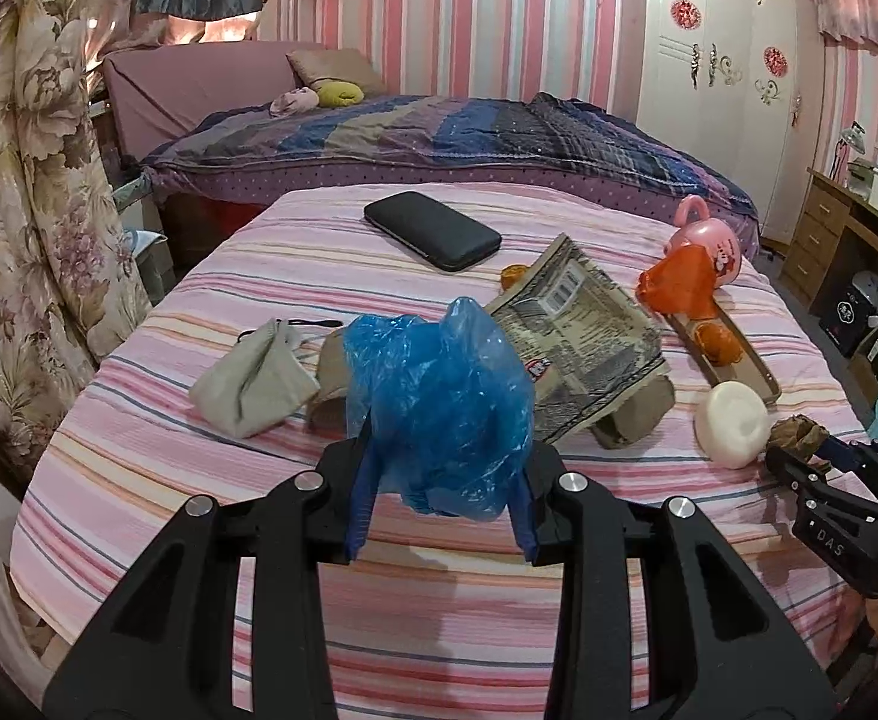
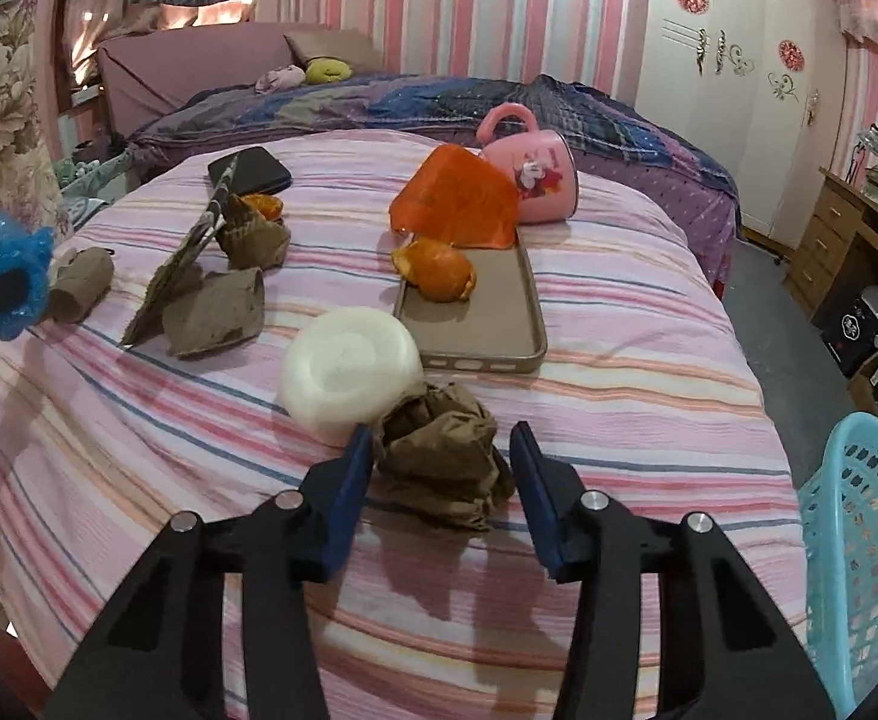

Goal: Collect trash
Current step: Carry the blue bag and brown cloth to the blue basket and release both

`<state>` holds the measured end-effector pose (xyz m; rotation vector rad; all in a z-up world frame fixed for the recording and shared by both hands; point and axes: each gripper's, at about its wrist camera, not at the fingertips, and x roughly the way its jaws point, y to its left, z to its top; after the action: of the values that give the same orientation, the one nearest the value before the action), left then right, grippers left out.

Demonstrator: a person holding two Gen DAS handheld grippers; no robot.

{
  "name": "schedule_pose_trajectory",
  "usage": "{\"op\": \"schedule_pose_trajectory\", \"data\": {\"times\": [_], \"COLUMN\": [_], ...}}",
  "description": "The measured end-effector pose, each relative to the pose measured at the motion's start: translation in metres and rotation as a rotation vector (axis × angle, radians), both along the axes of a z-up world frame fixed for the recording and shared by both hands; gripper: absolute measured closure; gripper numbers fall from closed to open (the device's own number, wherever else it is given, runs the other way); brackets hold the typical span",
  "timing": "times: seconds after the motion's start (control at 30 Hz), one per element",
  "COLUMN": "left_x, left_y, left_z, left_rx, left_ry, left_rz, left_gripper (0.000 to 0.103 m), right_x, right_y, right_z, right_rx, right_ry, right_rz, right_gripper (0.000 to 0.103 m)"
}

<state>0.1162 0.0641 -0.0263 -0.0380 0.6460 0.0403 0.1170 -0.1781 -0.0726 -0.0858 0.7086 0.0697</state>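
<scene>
My left gripper [image 1: 442, 474] is shut on a crumpled blue plastic bag [image 1: 439, 402] and holds it above the striped bedsheet [image 1: 198, 480]; the bag also shows in the right wrist view [image 2: 9, 276]. My right gripper [image 2: 442, 450] is shut on a crumpled brown paper wad [image 2: 439, 462], also seen in the left wrist view [image 1: 796, 432]. Other trash lies on the sheet: a foil wrapper [image 1: 583, 336], brown cardboard pieces [image 2: 216, 312], an orange plastic bag [image 2: 457, 201] and orange peel [image 2: 439, 270].
A white round lid [image 2: 348, 372], a tan phone case [image 2: 481, 324], a pink mug [image 2: 535, 171], a black wallet case [image 1: 432, 230] and a beige pouch [image 1: 252, 384] lie on the sheet. A light-blue basket [image 2: 859, 558] stands at the right. A wooden desk [image 2: 847, 240] is beyond.
</scene>
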Motion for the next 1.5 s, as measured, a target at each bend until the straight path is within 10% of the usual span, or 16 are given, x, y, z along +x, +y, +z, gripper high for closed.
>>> {"op": "schedule_pose_trajectory", "data": {"times": [0.93,1.5], "left_x": [-0.01,-0.011], "left_y": [-0.089,-0.192], "left_z": [-0.008,0.006], "left_rx": [0.012,-0.032], "left_ry": [0.012,-0.013], "left_rz": [-0.077,-0.196], "left_gripper": [0.067,0.068], "right_x": [-0.042,-0.08], "right_y": [-0.095,-0.225], "right_z": [0.035,0.043], "right_rx": [0.014,-0.015], "right_ry": [-0.118,-0.15], "right_rz": [-0.064,-0.273], "right_gripper": [0.06,0.06]}}
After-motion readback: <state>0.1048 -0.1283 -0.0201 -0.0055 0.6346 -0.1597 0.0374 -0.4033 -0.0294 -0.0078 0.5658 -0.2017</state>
